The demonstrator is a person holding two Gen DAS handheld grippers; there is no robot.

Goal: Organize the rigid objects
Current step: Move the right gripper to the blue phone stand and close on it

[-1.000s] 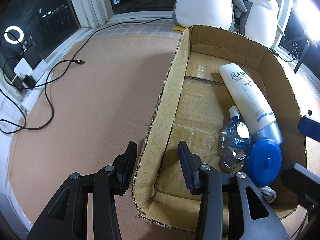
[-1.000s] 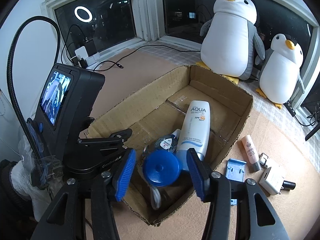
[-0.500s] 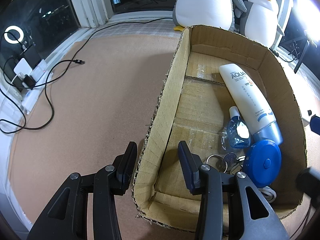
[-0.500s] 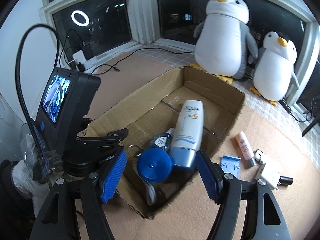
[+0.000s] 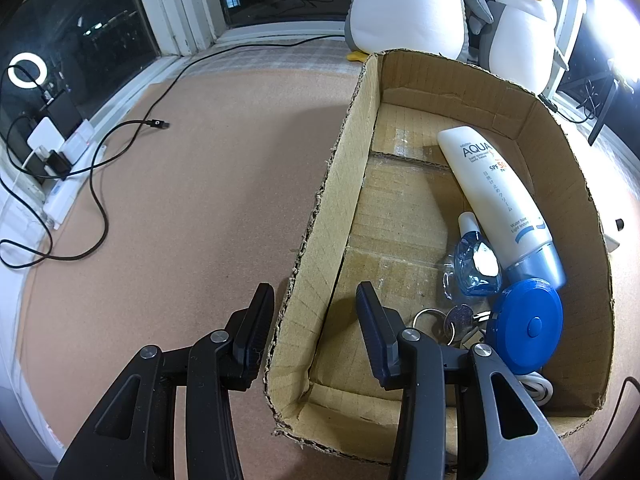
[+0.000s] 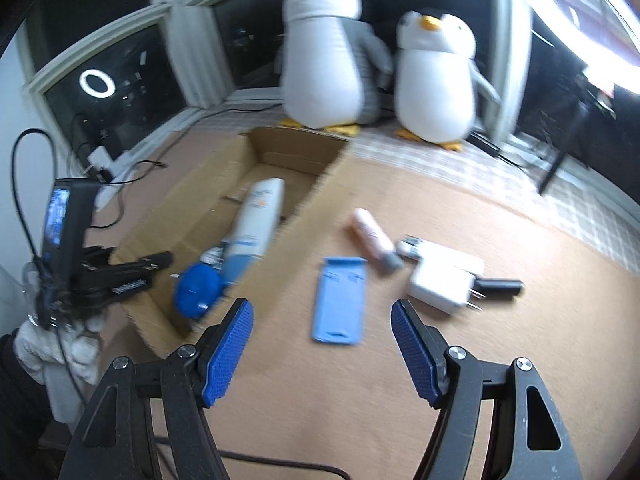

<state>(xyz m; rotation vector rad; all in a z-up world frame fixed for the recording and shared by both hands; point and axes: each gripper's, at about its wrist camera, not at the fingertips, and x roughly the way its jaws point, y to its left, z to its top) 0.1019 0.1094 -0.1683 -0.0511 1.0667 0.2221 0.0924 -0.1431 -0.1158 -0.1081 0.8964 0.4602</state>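
A tan cork-like floor mat [image 6: 520, 340] is carrying everything — an open brown cardboard box [image 6: 200, 196] is sitting at ten o'clock, a flat light-blue plastic piece [image 6: 340, 300] is lying at centre, and a pink tube [image 6: 374, 240], white plug adapter [image 6: 440, 276] and small black cylinder [image 6: 500, 286] are lying toward two o'clock.

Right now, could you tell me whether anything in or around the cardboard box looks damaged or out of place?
Yes. The cardboard box has ragged, torn top edges. Several items remain outside it on the mat: a blue holder, a pink tube and a white charger.
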